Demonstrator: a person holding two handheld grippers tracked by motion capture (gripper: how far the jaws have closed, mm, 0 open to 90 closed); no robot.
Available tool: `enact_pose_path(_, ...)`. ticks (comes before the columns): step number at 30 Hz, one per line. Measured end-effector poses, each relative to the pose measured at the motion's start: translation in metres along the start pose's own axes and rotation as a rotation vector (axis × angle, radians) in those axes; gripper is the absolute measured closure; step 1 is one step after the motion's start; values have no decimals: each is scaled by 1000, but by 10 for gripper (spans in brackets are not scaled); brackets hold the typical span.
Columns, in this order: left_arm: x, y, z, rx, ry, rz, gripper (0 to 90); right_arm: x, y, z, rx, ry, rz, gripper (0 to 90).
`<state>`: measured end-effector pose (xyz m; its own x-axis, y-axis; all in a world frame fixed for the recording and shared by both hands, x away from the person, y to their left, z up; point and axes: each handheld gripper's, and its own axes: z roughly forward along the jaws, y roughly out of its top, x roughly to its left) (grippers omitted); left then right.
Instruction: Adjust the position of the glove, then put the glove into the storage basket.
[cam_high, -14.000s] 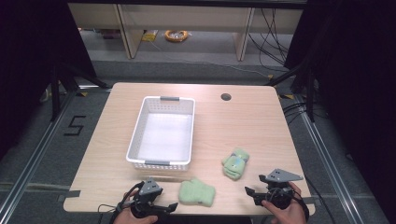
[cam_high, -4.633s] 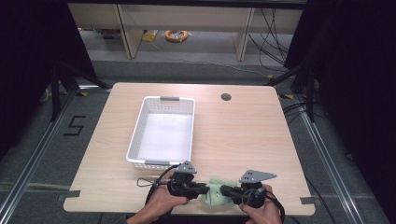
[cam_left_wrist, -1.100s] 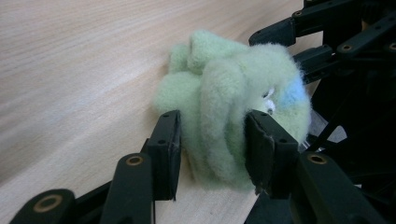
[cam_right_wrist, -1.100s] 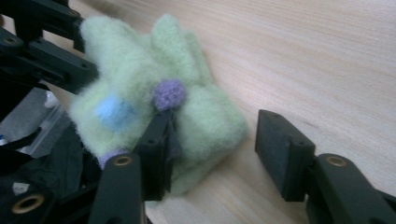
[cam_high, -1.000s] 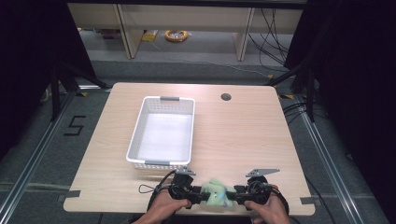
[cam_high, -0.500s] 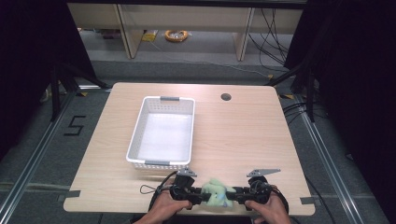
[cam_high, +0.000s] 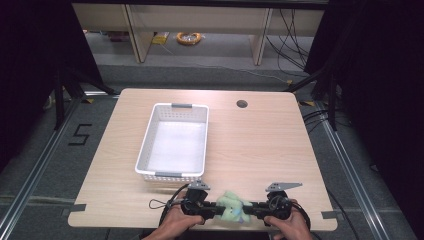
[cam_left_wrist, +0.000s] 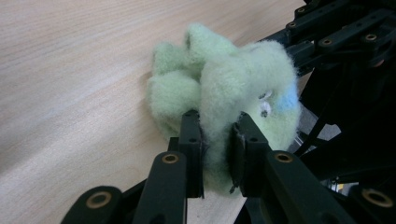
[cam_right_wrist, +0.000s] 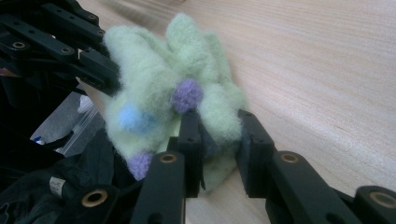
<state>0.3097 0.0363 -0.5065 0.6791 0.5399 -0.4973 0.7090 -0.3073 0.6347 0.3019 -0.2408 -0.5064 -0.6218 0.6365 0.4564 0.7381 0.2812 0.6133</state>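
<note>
Held thing: a pale green fuzzy fleece item with blue and purple pom-poms (cam_high: 233, 204), bunched up at the near edge of the light wooden table (cam_high: 260, 140), between the two grippers.
Left gripper (cam_left_wrist: 215, 140): jaws pinched onto a fold of the fleece.
Right gripper (cam_right_wrist: 218, 135): jaws clamped on the opposite side of the same bundle.
Grippers together: they face each other tip to tip in the high view, left gripper (cam_high: 210, 208) and right gripper (cam_high: 254, 209).
Change over 14 s: two green pieces lay apart on the table then, grippers well apart; now there is a single wad.
Change over the last half second: almost none; hands and fleece sit where they were.
White plastic slotted basket (cam_high: 146, 145): in its earlier place, just beyond the grippers.
</note>
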Motion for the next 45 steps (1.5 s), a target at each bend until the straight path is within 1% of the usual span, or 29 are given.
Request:
enact_pose_path(1,0,0,0,0,0,0,764,0,0,0,0,0,0,745)
enact_pose_path(2,-1,0,-2,0,13,1,765,2,0,-1,-1,7,18,746)
enact_pose_path(3,-1,0,-2,-4,1,2,767,1,0,-2,-5,-12,-9,747)
enact_pose_path(4,0,0,-2,-5,-8,3,767,1,0,-2,-5,12,-6,747)
enact_pose_path(6,-1,0,-2,-3,-10,4,769,1,0,-3,-11,4,-5,748)
enact_pose_path(9,-2,0,-4,-9,7,-7,771,2,1,-3,-14,4,-12,748)
enact_pose_path(10,-1,1,-5,-10,-17,-4,772,3,2,-5,-15,4,-15,749)
enact_pose_path(16,-3,4,-11,-25,-17,6,774,6,6,-9,-29,12,-32,751)
enact_pose_path(17,-4,6,-13,-31,-23,5,774,8,8,-11,-28,0,-35,752)
enact_pose_path(19,-4,7,-15,-32,-20,13,774,8,10,-12,-31,2,-45,751)
enact_pose_path(20,-5,8,-16,-34,-24,14,774,11,11,-13,-37,9,-23,752)
enact_pose_path(21,-6,10,-17,-40,-22,21,774,12,12,-13,-33,12,-18,752)
enact_pose_path(23,-8,12,-21,-55,-12,27,774,15,15,-15,-34,7,-27,752)
enact_pose_path(24,-8,13,-23,-51,-24,30,774,17,19,-16,-45,-9,-57,752)
enact_pose_path(25,-7,14,-25,-58,-28,26,774,17,19,-16,-45,-9,-57,752)
enact_pose_path(27,-6,16,-29,-71,-27,19,773,21,24,-18,-42,4,-44,752)
enact_pose_path(29,-6,18,-35,-84,-15,23,773,22,30,-19,-50,0,-78,751)
enact_pose_path(30,-6,20,-39,-86,-9,25,773,25,33,-20,-53,-2,-80,752)
enact_pose_path(31,-5,23,-46,-92,-20,30,772,30,40,-20,-53,11,-64,752)
enact_pose_path(32,-5,23,-46,-92,-20,30,772,30,40,-20,-53,11,-64,752)
enact_pose_path(33,-5,25,-49,-91,-18,31,772,31,44,-20,-44,11,-71,752)
enact_pose_path(34,-5,27,-53,-96,-13,25,772,34,52,-19,-55,9,-109,752)
enact_pose_path(35,-5,29,-57,-103,-8,27,772,34,52,-19,-55,9,-109,752)
enact_pose_path(38,-3,36,-69,-113,-10,37,771,42,69,-20,-58,22,-123,752)
enact_pose_path(39,-3,37,-73,-111,-2,35,771,42,69,-20,-58,22,-123,752)
enact_pose_path(40,-2,40,-80,-117,-1,32,770,45,76,-20,-60,10,-146,752)
enact_pose_path(42,-1,41,-86,-118,6,30,770,49,84,-17,-58,23,-151,751)
enact_pose_path(44,0,42,-88,-119,8,25,770,51,86,-17,-49,19,-144,752)
enact_pose_path(45,2,43,-92,-118,18,24,769,51,90,-15,-53,30,-164,752)
